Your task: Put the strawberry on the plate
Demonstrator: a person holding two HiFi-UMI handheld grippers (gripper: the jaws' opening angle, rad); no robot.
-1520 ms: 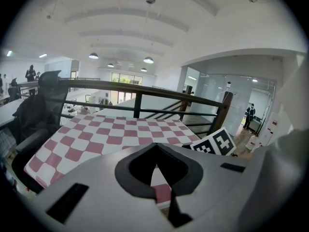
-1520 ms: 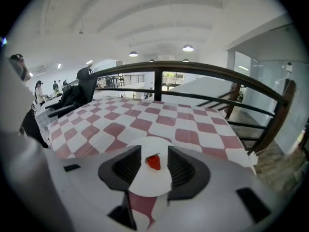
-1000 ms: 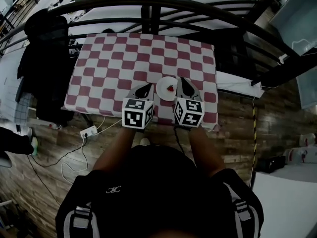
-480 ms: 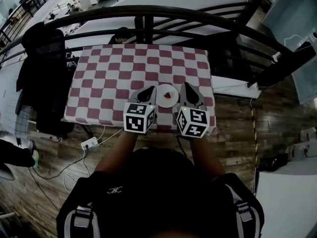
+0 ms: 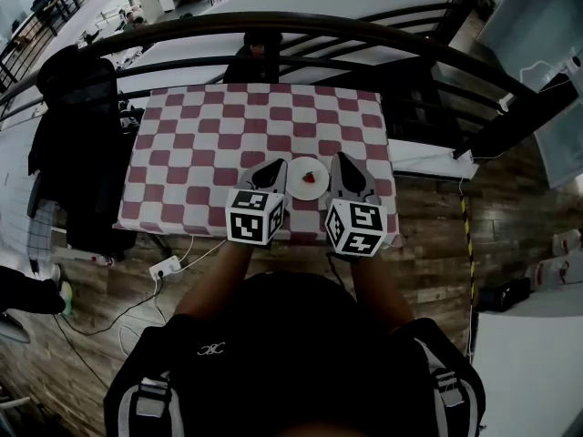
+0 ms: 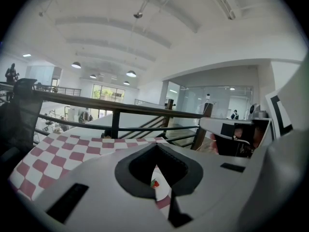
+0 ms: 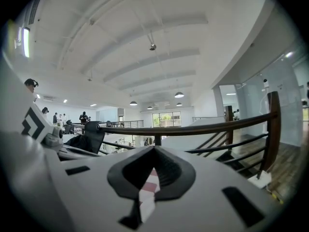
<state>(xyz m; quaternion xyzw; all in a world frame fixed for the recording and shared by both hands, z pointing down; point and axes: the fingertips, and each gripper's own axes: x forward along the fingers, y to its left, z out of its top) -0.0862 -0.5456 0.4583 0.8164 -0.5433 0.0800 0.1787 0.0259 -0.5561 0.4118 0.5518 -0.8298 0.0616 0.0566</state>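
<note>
A small red strawberry [image 5: 311, 177] lies on a white plate [image 5: 301, 188] near the front edge of the table with the red-and-white checked cloth [image 5: 200, 144]. My left gripper [image 5: 271, 167] sits just left of the plate, shut and empty. On the plate's right, my right gripper [image 5: 340, 161] is likewise shut with nothing in it. In the left gripper view the shut left gripper [image 6: 155, 148] frames the strawberry [image 6: 154, 183] and the plate [image 6: 163, 191] through the hole below its tips. The right gripper view shows the shut right gripper [image 7: 154, 149] and only checked cloth [image 7: 150, 181] behind it.
A black curved railing [image 5: 291, 21] runs behind the table, with a person [image 5: 255, 57] beyond it. A dark jacket [image 5: 73, 107] hangs at the table's left. A power strip [image 5: 164, 241] and cables lie on the wooden floor below the front edge.
Both grippers keep their places on either side of the plate. The head view has shifted a little, and a person has come into sight beyond the railing.
</note>
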